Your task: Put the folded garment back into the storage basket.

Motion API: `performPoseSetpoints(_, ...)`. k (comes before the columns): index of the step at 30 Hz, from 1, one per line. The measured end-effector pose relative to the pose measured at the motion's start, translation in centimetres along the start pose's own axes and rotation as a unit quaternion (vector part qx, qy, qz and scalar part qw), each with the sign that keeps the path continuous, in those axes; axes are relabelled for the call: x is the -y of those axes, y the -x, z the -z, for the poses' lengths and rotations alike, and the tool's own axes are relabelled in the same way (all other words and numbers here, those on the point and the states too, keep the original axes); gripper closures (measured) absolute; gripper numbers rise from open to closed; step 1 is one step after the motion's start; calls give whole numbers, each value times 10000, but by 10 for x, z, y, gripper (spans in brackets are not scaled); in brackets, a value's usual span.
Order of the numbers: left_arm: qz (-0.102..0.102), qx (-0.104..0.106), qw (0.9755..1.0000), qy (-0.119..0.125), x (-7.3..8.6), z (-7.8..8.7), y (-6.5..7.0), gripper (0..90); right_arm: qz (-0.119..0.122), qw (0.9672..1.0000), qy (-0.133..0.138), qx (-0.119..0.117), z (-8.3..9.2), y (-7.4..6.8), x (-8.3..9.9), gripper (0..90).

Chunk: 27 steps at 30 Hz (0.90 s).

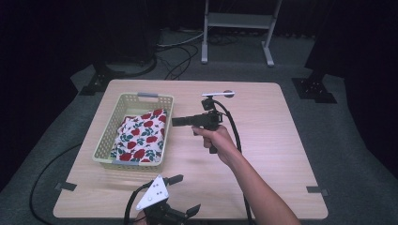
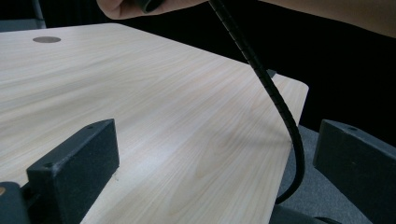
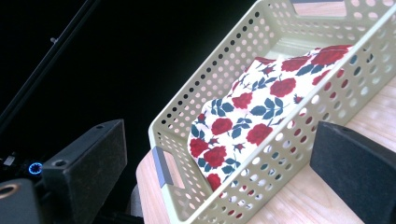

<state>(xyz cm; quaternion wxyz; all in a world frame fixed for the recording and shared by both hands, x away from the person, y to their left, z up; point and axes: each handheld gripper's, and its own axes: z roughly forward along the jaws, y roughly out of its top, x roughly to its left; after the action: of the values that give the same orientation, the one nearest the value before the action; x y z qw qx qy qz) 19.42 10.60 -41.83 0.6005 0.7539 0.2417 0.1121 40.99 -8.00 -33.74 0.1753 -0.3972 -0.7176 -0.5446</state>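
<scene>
Evidently the right gripper (image 1: 174, 121) is closing in on the basket (image 1: 103, 145), its jaws wide and empty, level with the near wall. Ahead of them, inside, lies the cloth (image 3: 252, 114), folded, white with red roses, alone in there. Next, I judge, the jaws must clear the rim and dip onto the cloth. The left gripper (image 1: 184, 194) waits low, jaws wide, over bare table (image 2: 154, 107).

**Around your work area**

You have a light wooden table (image 1: 263, 154) on grey floor (image 1: 356, 154). Beyond its far edge stands a white metal frame (image 1: 237, 21), with black cables (image 1: 176, 58) lying on the floor to its left. Grey tape tabs (image 1: 317, 190) mark the table's near corners.
</scene>
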Motion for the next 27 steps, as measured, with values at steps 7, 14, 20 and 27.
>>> performPoseSetpoints(7,4,7,10000,-15,0,0,0,0,-15,10000,17,66,8,3,2,30)
performPoseSetpoints(14,6,3,10000,-18,0,0,-1,0,-8,9999,48,101,15,4,3,30)
performPoseSetpoints(20,10,2,10000,-19,0,0,-1,0,11,9998,58,165,22,7,7,30)
performPoseSetpoints(27,14,2,10000,-22,0,-1,-1,0,-15,9997,47,223,27,12,12,30)
